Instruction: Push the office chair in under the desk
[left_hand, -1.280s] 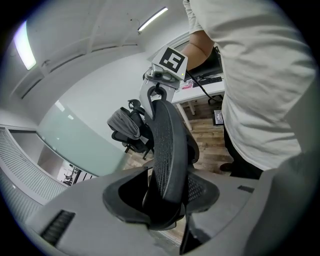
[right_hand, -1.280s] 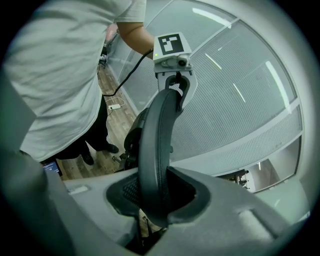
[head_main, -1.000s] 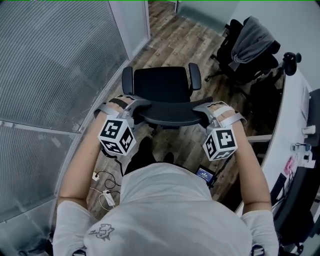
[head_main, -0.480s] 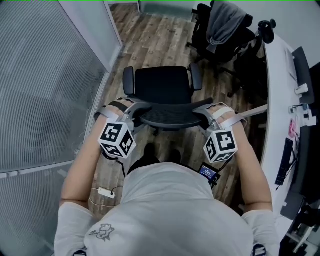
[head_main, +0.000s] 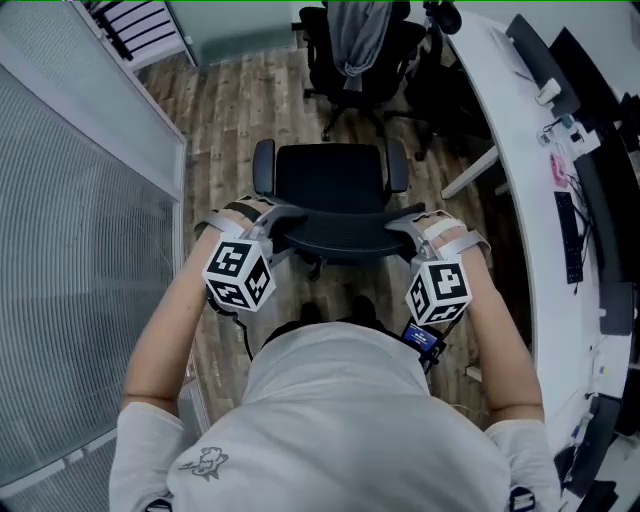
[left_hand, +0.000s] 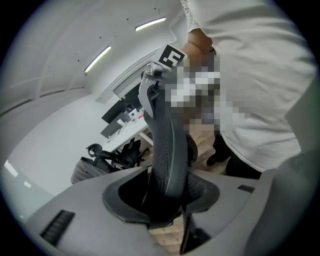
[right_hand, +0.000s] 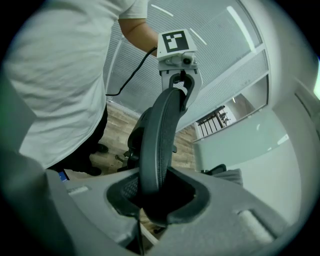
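A black office chair (head_main: 332, 175) stands on the wood floor in front of me, its seat facing away. My left gripper (head_main: 272, 222) is shut on the left end of the mesh backrest (head_main: 340, 235), and my right gripper (head_main: 405, 226) is shut on the right end. In the left gripper view the backrest edge (left_hand: 167, 150) runs up from between the jaws of the left gripper (left_hand: 165, 200). In the right gripper view the backrest (right_hand: 157, 145) sits likewise in the right gripper (right_hand: 160, 200). The white curved desk (head_main: 500, 90) runs along the right.
A second black chair with a grey jacket (head_main: 355, 40) stands beyond, by the desk's far end. A frosted glass partition (head_main: 80, 200) lines the left. A keyboard (head_main: 565, 230) and monitors lie on the desk. A desk leg (head_main: 470, 172) slants to the chair's right.
The chair and I have swung round together: the desk now runs down the whole right side and the second chair has shifted from upper right to top centre. Both grips are unchanged.
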